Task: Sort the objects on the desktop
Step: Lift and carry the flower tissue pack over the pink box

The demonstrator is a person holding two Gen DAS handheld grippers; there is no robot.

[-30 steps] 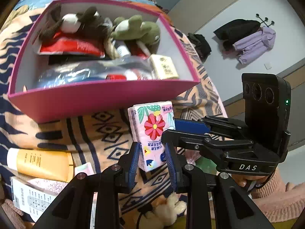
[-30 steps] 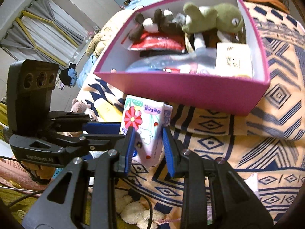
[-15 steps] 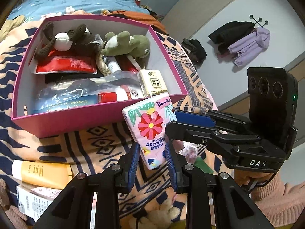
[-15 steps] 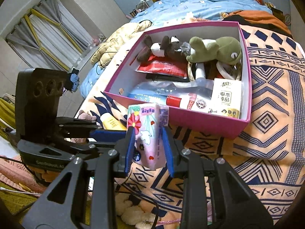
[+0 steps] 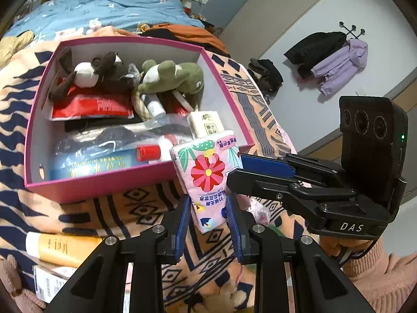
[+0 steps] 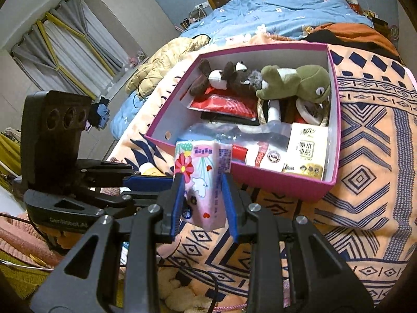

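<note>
Both grippers — left gripper [image 5: 208,216] and right gripper [image 6: 203,203] — pinch one tissue pack [image 5: 207,172] short of the well-filled pink box [image 5: 104,185], a yellow tube [image 5: 62,250] unsorted below-left.

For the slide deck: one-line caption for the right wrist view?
Both grippers hold a floral tissue pack in front of a pink box of plush toys and toiletries.

Left tool [image 5: 208,224]: black angular frame, silver screws, blue pads on the fingers [image 5: 182,224]. Right tool [image 6: 203,206] matches it, a black three-lens block with a green light at right of the left view, "DAS" below. Pink knitted sleeve [image 5: 378,279] lower right.
</note>
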